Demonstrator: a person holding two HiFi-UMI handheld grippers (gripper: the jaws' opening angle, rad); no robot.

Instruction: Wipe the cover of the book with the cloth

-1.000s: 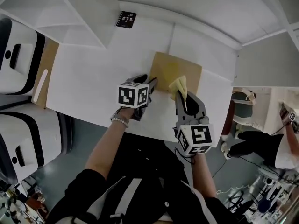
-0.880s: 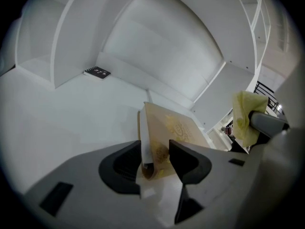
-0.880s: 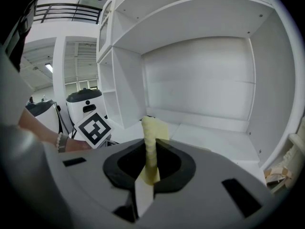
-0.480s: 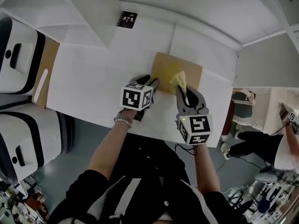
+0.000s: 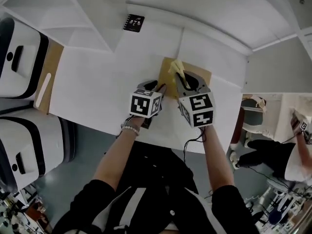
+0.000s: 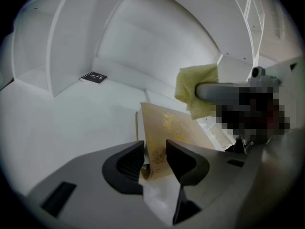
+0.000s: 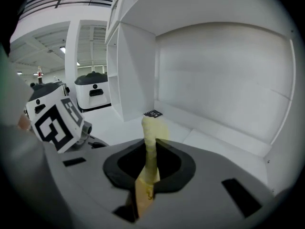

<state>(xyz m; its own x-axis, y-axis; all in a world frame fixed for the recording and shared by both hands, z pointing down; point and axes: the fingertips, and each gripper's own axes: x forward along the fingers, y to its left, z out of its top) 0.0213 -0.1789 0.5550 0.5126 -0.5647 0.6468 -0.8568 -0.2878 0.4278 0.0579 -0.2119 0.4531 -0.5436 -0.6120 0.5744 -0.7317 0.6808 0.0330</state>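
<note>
My left gripper (image 6: 155, 157) has just been closing and now clamps the book's (image 6: 177, 128) near corner on the white tabletop (image 5: 97, 82). My right gripper (image 7: 151, 173) grips the yellow cloth (image 7: 152, 132) over the cover. I judge the wiping still to do.

The left gripper (image 5: 159, 88) and the right gripper (image 5: 179, 78) match: each has a smooth grey moulded body, black fingers (image 6: 125, 163) and, at its near end, a white cube (image 5: 146, 104) printed with black square markers (a different pattern on each face that shows). The grey shell carries dark rectangular slots beside the finger mounts. A thin black cable (image 5: 189, 145) trails from the right gripper. The person wears a pale beaded bracelet (image 5: 129, 128) on the left wrist and a black short-sleeved top (image 5: 92, 194) with pale stripes on the front
</note>
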